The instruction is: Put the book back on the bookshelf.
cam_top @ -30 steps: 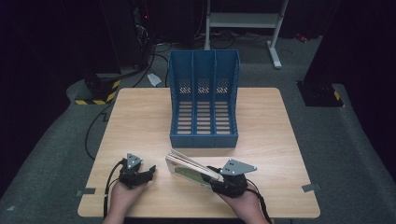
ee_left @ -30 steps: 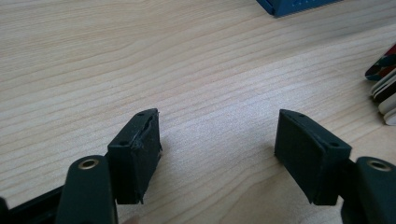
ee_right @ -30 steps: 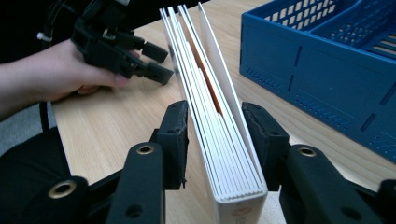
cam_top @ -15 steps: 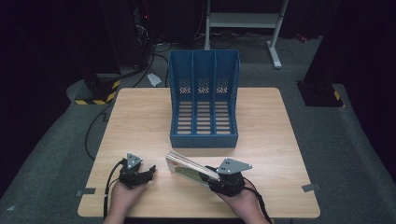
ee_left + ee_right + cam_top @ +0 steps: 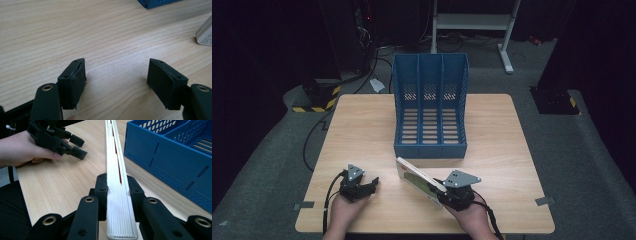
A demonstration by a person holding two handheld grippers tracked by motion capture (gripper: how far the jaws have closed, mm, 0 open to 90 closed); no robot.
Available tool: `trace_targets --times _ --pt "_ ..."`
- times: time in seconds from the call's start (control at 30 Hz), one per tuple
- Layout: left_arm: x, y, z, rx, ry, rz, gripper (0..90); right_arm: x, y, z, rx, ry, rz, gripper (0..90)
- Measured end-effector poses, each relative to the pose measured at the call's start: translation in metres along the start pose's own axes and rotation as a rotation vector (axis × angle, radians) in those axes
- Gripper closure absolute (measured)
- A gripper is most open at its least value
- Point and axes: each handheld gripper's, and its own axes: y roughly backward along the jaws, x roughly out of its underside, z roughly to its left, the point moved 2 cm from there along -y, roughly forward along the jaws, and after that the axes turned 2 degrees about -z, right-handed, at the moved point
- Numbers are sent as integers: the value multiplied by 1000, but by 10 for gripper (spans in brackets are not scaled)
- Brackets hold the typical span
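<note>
Our right gripper [image 5: 117,187] having just closed its jaws on the thin book [image 5: 117,170], our left gripper [image 5: 117,82] wide apart over bare table [image 5: 75,30], blue file rack [image 5: 430,107] beyond

Tabletop [image 5: 362,125]: light wood-grain surface, smooth, matt with faint sheen. File rack [image 5: 430,107]: blue moulded plastic, slotted walls, smooth, semi-gloss. Book [image 5: 117,170]: paper page block, off-white, finely ribbed edge; cover [image 5: 412,174] glossy, printed. Right tongs [image 5: 118,192]: black matt plastic, pads rough-textured, brass-coloured metal rivets at joints. Left tongs [image 5: 116,80]: black matt plastic, pad faces coarse, edges slightly frayed. Top plate [image 5: 461,178]: grey, flat, matt metal look. Floor [image 5: 592,150]: grey carpet, rough.
</note>
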Motion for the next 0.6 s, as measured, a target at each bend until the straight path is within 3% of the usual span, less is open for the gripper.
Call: trace_targets --times 0.33,0.6 --pt "0 0 0 0 1 0 311 -3 2 3 27 21 -22 754" --pt "0 0 0 0 0 0 311 -4 8 1 38 9 -43 755"
